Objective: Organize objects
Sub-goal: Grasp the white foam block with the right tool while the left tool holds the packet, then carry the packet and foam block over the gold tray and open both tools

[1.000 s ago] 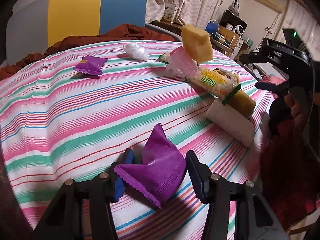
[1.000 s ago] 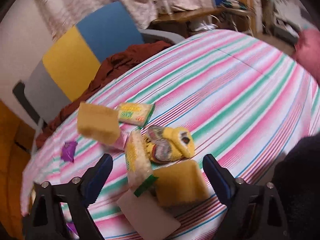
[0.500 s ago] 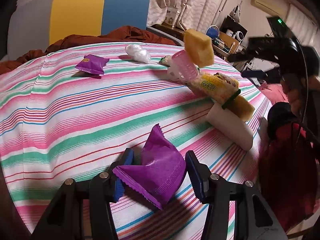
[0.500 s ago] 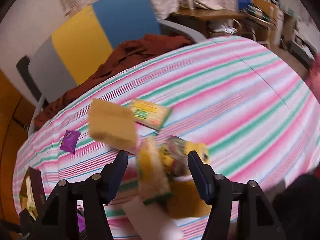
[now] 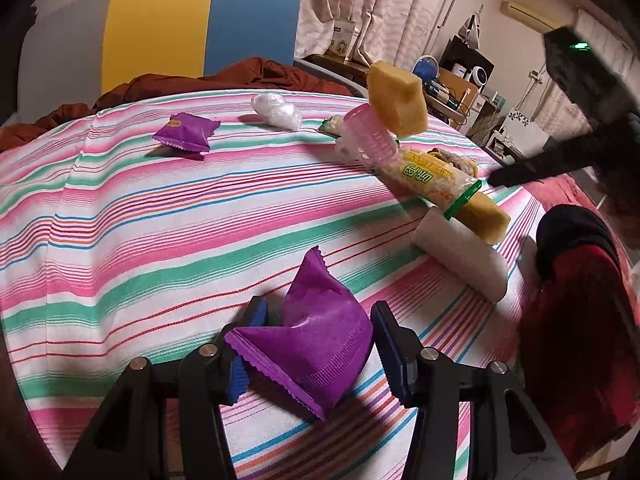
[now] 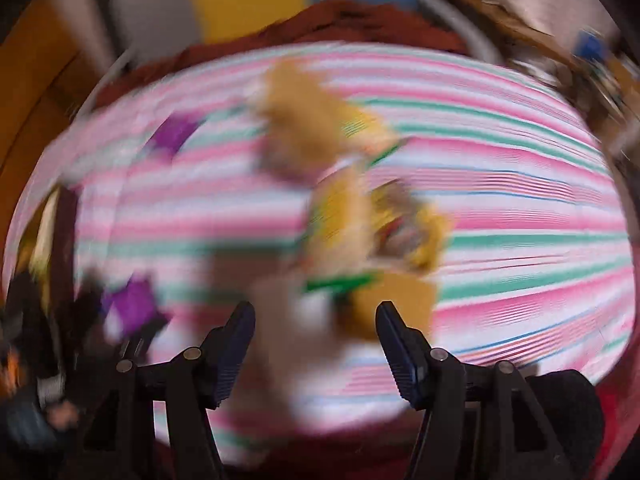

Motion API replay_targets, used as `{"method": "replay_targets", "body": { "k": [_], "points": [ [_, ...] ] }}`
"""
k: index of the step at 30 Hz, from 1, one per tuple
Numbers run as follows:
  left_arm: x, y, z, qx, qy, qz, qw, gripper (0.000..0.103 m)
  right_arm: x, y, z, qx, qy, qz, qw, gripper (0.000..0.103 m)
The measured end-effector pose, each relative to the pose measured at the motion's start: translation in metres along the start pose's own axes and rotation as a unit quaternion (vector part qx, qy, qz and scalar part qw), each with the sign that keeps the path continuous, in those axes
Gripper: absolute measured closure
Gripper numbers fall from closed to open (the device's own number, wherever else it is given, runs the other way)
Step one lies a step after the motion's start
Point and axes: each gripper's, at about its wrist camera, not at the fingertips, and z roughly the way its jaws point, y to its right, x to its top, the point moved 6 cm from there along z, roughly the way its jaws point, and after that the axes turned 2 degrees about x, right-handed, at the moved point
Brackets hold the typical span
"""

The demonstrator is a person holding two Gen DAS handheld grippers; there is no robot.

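My left gripper (image 5: 316,340) is shut on a purple snack packet (image 5: 316,340), held just above the striped tablecloth (image 5: 160,220). A second purple packet (image 5: 186,133) lies at the far left. A pile stands to the right: a yellow sponge (image 5: 396,100) on a pink roller (image 5: 366,138), a noodle pack (image 5: 432,178), another sponge (image 5: 486,218) and a white block (image 5: 460,258). My right gripper (image 6: 316,344) is open and empty above the blurred pile (image 6: 360,232); it shows as a dark shape in the left wrist view (image 5: 560,120).
A white plastic bag (image 5: 278,110) lies at the back of the table. A brown cloth (image 5: 240,76) and a yellow and blue chair back (image 5: 200,28) stand behind it. A red and black garment (image 5: 576,300) is at the right edge.
My right gripper has swung left over the pile, its jaws narrower than before, and its view is now blurred. My left gripper holds the purple packet almost still.
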Motion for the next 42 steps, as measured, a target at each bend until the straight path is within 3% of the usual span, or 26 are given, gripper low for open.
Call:
{"method": "replay_targets", "body": {
  "k": [2, 4, 6, 9, 12, 16, 18, 25, 30, 35, 38, 39, 42],
  "points": [
    [0.000, 0.000, 0.000, 0.000, 0.000, -0.003, 1.0000, 0.049, -0.010, -0.016, 0.016, 0.007, -0.045, -0.030, 0.998, 0.039],
    [0.000, -0.001, 0.000, -0.001, -0.001, -0.003, 1.0000, 0.049, -0.015, -0.021, 0.035, -0.014, -0.079, -0.048, 0.996, 0.039],
    [0.000, -0.001, 0.000, -0.002, -0.002, -0.005, 1.0000, 0.049, -0.012, -0.018, 0.049, -0.049, -0.095, -0.044, 0.993, 0.038],
    [0.000, -0.001, -0.001, -0.001, -0.002, -0.003, 1.0000, 0.049, -0.009, -0.016, 0.065, -0.062, -0.112, -0.045, 0.991, 0.028],
    [-0.001, -0.001, -0.001, 0.001, -0.001, -0.001, 1.0000, 0.049, -0.009, -0.011, 0.076, -0.084, -0.123, -0.048, 0.988, 0.025],
    [-0.002, 0.000, -0.002, 0.003, 0.001, 0.001, 1.0000, 0.049, -0.007, -0.001, 0.078, -0.060, -0.122, -0.021, 0.991, 0.024],
    [-0.003, 0.000, -0.003, 0.004, 0.001, 0.001, 1.0000, 0.049, -0.008, 0.001, 0.075, -0.059, -0.118, -0.017, 0.991, 0.032],
    [-0.004, 0.000, -0.005, 0.005, 0.001, -0.002, 1.0000, 0.049, -0.006, 0.008, 0.056, -0.020, -0.097, 0.016, 0.995, 0.033],
    [-0.004, 0.001, -0.006, 0.006, 0.001, -0.004, 1.0000, 0.049, -0.009, 0.004, 0.047, -0.019, -0.096, 0.002, 0.995, 0.029],
    [-0.005, 0.001, -0.006, 0.009, 0.003, -0.002, 1.0000, 0.049, -0.010, 0.004, 0.064, -0.021, -0.108, 0.007, 0.994, 0.028],
    [-0.005, 0.002, -0.007, 0.010, 0.000, 0.000, 1.0000, 0.049, -0.011, 0.002, 0.074, -0.031, -0.112, 0.000, 0.993, 0.036],
    [-0.005, 0.002, -0.008, 0.010, -0.001, 0.001, 0.9999, 0.049, -0.010, -0.001, 0.072, -0.035, -0.107, -0.007, 0.994, 0.046],
    [-0.004, -0.001, -0.012, 0.013, -0.006, -0.010, 0.9999, 0.054, -0.012, -0.011, 0.065, -0.006, -0.092, -0.008, 0.996, 0.046]
  ]
}}
